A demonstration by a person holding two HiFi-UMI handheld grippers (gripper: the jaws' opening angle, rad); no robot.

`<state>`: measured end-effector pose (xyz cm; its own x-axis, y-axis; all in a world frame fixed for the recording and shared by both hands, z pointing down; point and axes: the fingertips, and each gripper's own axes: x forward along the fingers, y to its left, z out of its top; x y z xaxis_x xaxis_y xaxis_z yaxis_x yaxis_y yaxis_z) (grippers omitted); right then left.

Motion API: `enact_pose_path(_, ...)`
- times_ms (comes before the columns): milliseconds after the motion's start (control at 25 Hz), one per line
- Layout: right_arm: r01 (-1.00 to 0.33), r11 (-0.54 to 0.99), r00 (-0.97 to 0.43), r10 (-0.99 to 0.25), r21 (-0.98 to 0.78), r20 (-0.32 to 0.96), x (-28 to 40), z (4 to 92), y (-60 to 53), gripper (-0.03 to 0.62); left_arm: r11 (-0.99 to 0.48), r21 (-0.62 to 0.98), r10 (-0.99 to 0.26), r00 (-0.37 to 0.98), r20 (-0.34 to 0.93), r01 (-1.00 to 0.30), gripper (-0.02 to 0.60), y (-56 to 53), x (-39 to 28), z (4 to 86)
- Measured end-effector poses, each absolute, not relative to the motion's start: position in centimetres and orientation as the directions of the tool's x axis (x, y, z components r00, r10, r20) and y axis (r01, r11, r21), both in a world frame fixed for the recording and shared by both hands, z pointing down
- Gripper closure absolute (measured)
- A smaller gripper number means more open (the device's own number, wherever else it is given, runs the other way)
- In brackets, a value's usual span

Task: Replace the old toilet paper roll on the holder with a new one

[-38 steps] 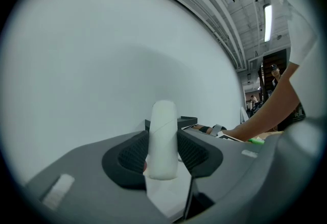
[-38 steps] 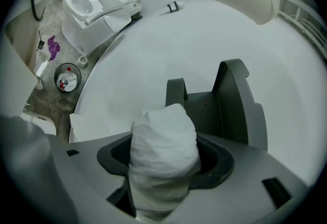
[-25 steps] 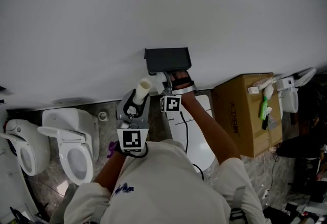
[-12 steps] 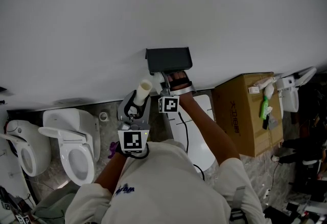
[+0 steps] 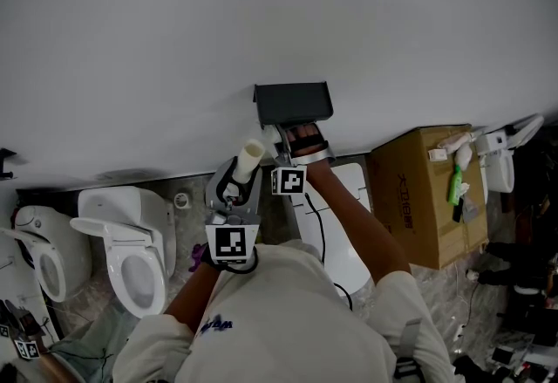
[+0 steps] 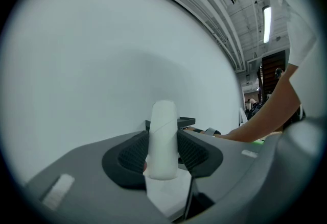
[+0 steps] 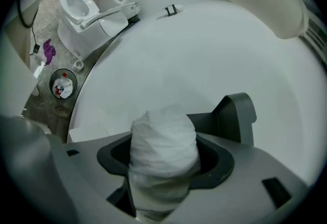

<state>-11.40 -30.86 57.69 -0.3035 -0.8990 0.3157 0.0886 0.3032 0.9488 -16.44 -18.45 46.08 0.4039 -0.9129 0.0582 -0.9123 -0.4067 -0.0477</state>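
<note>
The left gripper (image 5: 235, 183) clamps an empty cardboard tube (image 6: 163, 139). The right gripper (image 5: 283, 140) grips a white paper roll (image 7: 163, 141), plain only in the right gripper view. The print on the cardboard box (image 5: 418, 189) is unreadable.

I count one left gripper (image 5: 237, 177) and one right gripper (image 5: 282, 144), one cardboard tube (image 6: 163, 139) and one paper roll (image 7: 163, 141). I also see one holder (image 5: 293, 102), one box (image 5: 418, 198) and two toilets (image 5: 122, 242) (image 5: 39, 255).

A person (image 5: 87, 346) in greenish clothing comes into the bottom left corner of the head view, near the toilet (image 5: 118, 207). The holder (image 5: 293, 104) appears slightly more to the right.
</note>
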Motion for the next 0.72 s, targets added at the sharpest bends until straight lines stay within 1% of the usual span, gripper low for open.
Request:
enact_pose_path(400,0.092,0.294,-0.308,-0.900,0.951,0.308,-11.9,57.5,-30.7,0.301,-0.405,-0.061,-0.914,0.401,0.059,-0.912,0.399,-18.1,-16.5,45.8)
enact_pose_path(520,0.064,0.294,-0.303,-0.905,0.954,0.299,-11.9,57.3,-30.7,0.296,-0.405,-0.057,-0.914,0.402,0.057,-0.913,0.399,-18.0,-16.4,45.6)
enact_pose_path(560,0.039,0.303,-0.303,-0.904,0.952,0.301,-11.9,57.3,-30.6,0.288,-0.404,-0.054,-0.914,0.401,0.055,-0.913,0.399,-17.9,-16.5,45.5)
enact_pose_path(680,-0.039,0.341,-0.304,-0.900,0.939,0.314,-12.0,56.9,-29.8,0.201,-0.392,-0.052,-0.920,0.390,0.050,-0.919,0.400,-17.8,-17.0,45.4)
enact_pose_path(720,-0.052,0.344,-0.302,-0.900,0.938,0.313,-11.9,56.8,-29.4,0.184,-0.387,-0.048,-0.922,0.385,0.046,-0.921,0.399,-17.7,-17.1,45.3)
